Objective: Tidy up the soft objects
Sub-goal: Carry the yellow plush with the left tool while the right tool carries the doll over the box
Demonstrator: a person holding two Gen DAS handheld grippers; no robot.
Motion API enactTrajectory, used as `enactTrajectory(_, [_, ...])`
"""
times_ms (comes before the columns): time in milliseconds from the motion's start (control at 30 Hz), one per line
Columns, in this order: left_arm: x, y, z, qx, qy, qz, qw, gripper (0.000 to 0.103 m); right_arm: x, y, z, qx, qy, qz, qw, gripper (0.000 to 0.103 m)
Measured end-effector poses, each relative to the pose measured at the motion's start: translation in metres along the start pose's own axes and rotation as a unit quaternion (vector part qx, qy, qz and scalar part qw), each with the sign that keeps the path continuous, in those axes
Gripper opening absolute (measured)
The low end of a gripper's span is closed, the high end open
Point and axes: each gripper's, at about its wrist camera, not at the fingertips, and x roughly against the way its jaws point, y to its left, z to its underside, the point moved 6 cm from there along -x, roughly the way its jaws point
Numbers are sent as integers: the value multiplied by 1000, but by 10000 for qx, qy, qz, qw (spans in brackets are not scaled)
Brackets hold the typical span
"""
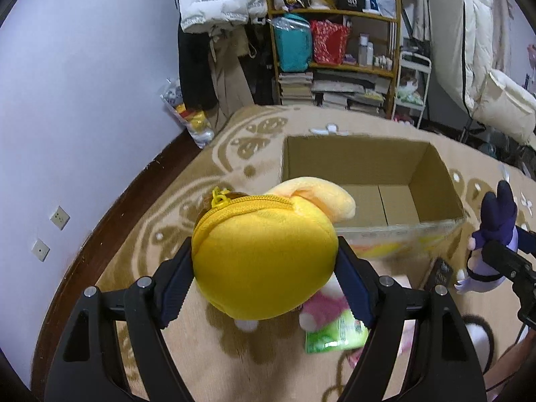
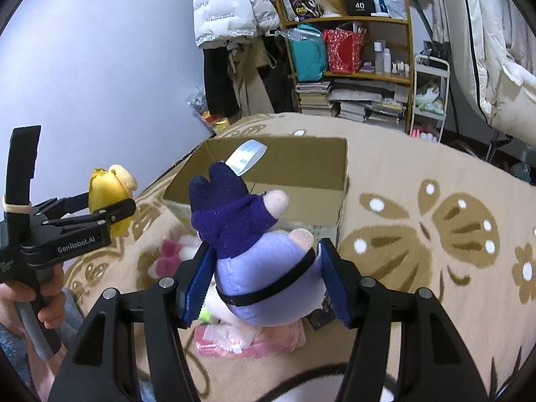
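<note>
A yellow zip plush pouch (image 1: 264,254) with a pale orange ear fills the left wrist view, and my left gripper (image 1: 264,278) is shut on its sides, lifted above the carpet. In the right wrist view my right gripper (image 2: 264,281) is shut on a purple plush doll (image 2: 264,268) with a dark blue hood and a white tag. An open, empty cardboard box (image 1: 432,174) stands on the carpet just beyond both grippers. The left gripper with the yellow pouch (image 2: 107,197) shows at the left of the right wrist view; the purple doll (image 1: 492,234) shows at the right of the left wrist view.
Below the grippers lie a pink-and-white plush (image 1: 325,308), a green packet (image 1: 335,335) and a pink packet (image 2: 248,341) on the beige patterned carpet (image 2: 435,234). A crowded shelf (image 1: 335,50), hanging coats and a white cart (image 2: 430,93) stand behind. A hand (image 2: 50,301) holds the left gripper's handle.
</note>
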Motion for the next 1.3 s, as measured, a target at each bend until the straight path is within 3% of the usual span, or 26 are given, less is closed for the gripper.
enactTrajectory(367, [-19, 12, -44, 141, -306, -153, 9993, 78, -10, -5, -35, 85, -449, -29, 9989, 65])
enactTrajectory(767, [-31, -3, -90, 45, -741, -20, 9972, 78, -46, -16, -59, 241, -441, 29, 9987, 65])
enactTrajectory(1067, [-69, -20, -87, -74, -405, 141, 9991, 78, -68, -35, -65, 103, -399, 4, 9992, 65])
enactTrajectory(1300, [-84, -37, -78, -118, -170, 489, 9986, 79, -82, -37, -64, 50, -366, -183, 9992, 65])
